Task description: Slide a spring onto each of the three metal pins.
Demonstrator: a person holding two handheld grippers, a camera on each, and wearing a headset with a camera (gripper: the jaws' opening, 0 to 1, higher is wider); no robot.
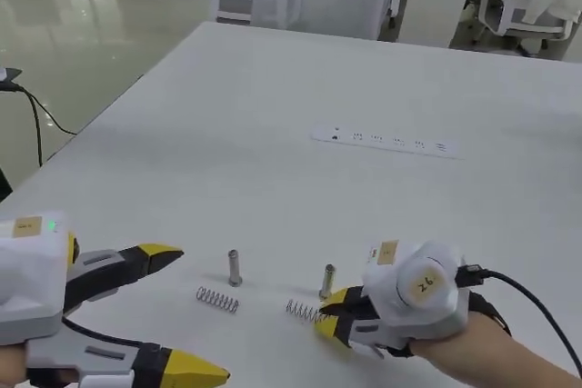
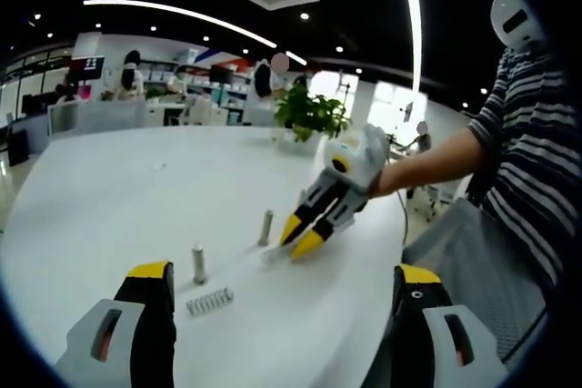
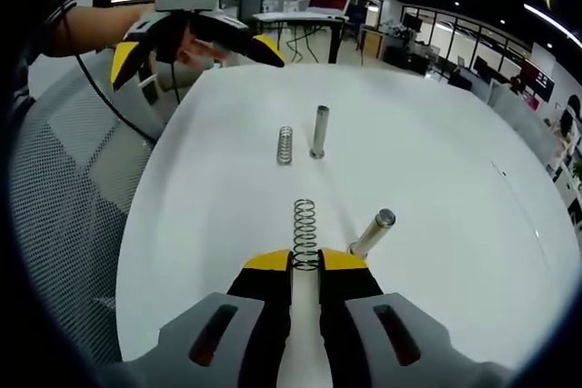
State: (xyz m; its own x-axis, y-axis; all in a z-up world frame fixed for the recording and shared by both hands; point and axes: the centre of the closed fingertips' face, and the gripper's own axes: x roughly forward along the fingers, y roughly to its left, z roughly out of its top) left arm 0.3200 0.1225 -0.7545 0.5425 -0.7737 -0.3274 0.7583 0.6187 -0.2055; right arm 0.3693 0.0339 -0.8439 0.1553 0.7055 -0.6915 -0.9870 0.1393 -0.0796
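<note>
Left gripper [image 1: 193,313] at 8 o'clock of head view, jaws spread wide, tips pointing toward 3 o'clock. Right gripper [image 1: 329,312] at 5 o'clock, jaws nearly together, pinching end of spring [image 3: 305,224]; bare forearm [image 1: 491,361] trailing toward 4 o'clock.

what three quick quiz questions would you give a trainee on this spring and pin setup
1. True or false: the left gripper is open.
2. The right gripper is shut on: A) a pin, B) the near spring, C) a cable.
3. How many bare pins stand on the table in the head view?
Key: 1 true; 2 B; 3 two, the left pin and the right pin.
</note>
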